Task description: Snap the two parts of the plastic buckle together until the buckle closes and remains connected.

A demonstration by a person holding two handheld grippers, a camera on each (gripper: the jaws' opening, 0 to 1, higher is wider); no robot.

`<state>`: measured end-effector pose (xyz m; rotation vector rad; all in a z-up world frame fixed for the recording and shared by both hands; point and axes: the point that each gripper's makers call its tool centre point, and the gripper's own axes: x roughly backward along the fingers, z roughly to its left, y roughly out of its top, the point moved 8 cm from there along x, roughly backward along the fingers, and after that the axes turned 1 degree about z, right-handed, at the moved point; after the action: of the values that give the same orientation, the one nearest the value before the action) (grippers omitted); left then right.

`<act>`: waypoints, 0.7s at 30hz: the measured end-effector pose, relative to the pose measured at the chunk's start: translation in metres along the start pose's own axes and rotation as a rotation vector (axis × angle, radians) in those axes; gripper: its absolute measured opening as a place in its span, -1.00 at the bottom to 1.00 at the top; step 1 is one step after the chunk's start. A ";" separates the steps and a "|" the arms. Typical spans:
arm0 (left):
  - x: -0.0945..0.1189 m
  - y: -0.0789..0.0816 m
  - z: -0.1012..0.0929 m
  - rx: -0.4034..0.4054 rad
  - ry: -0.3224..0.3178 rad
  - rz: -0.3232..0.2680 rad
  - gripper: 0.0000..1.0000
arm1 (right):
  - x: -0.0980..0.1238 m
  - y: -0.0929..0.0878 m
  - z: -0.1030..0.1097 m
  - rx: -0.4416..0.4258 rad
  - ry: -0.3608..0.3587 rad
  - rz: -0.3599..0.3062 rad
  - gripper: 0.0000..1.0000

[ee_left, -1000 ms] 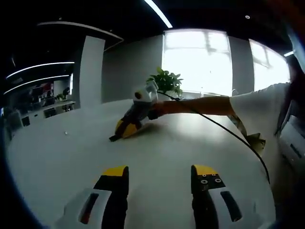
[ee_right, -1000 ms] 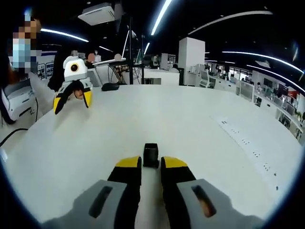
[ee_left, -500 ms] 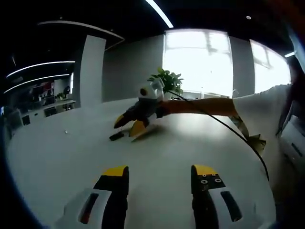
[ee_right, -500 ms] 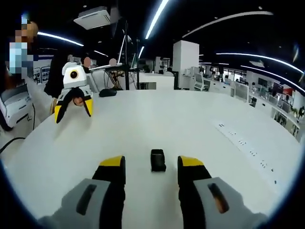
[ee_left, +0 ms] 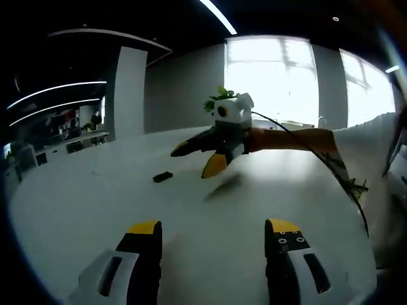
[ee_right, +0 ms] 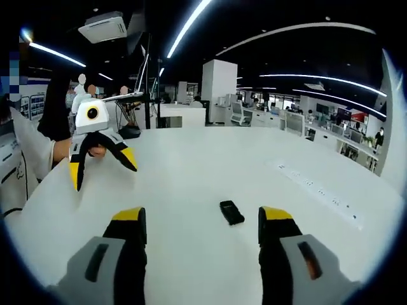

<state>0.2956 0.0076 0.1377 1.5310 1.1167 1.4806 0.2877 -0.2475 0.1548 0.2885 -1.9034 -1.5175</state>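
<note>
Lifted clear: right gripper (ee_right: 202,222); one buckle (ee_right: 231,212), table (ee_right: 191,165).

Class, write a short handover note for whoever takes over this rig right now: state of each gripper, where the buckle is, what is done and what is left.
Left gripper: jaws open, holding nothing, above the white table.
Right gripper: jaws open, holding nothing, raised above the table.
Small black plastic buckle: lies free on the table as a single piece, just ahead of the right gripper, between its jaws; it shows in the left gripper view too.
Done: buckle appears joined; neither gripper touches it.
Left: check the latch holds; the pictures are too small to confirm it.
</note>
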 end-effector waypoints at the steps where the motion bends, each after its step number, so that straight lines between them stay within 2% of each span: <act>1: 0.000 0.000 0.000 0.001 0.000 0.001 0.32 | 0.001 -0.001 0.006 -0.010 -0.002 0.004 0.62; 6: 0.003 0.005 0.000 0.023 -0.002 -0.024 0.33 | 0.011 -0.001 0.026 -0.002 -0.038 0.023 0.72; 9: 0.006 0.009 -0.001 0.050 -0.015 -0.060 0.36 | 0.017 0.004 0.037 -0.069 -0.050 -0.010 0.78; 11: 0.006 0.010 -0.002 0.056 -0.018 -0.066 0.37 | 0.022 0.007 0.046 -0.081 -0.063 -0.032 0.84; 13: 0.006 0.011 -0.002 0.071 -0.019 -0.068 0.49 | 0.027 0.009 0.049 -0.066 -0.116 -0.034 0.86; 14: 0.005 0.011 -0.003 0.075 -0.022 -0.065 0.65 | 0.028 0.010 0.050 -0.055 -0.133 -0.034 0.88; 16: 0.005 0.014 -0.007 0.076 -0.012 -0.076 0.82 | 0.033 0.011 0.057 -0.035 -0.173 -0.032 0.97; 18: 0.007 0.018 -0.008 0.068 -0.001 -0.095 0.83 | 0.039 0.011 0.062 -0.034 -0.208 -0.018 1.00; 20: 0.010 0.023 -0.008 0.101 0.004 -0.117 0.82 | 0.046 0.007 0.061 -0.047 -0.284 0.022 1.00; 21: 0.012 0.025 -0.006 0.124 0.005 -0.134 0.82 | 0.049 0.006 0.063 -0.045 -0.294 0.032 1.00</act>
<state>0.2916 0.0089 0.1656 1.5045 1.3093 1.3479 0.2137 -0.2240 0.1728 0.0143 -2.0832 -1.6516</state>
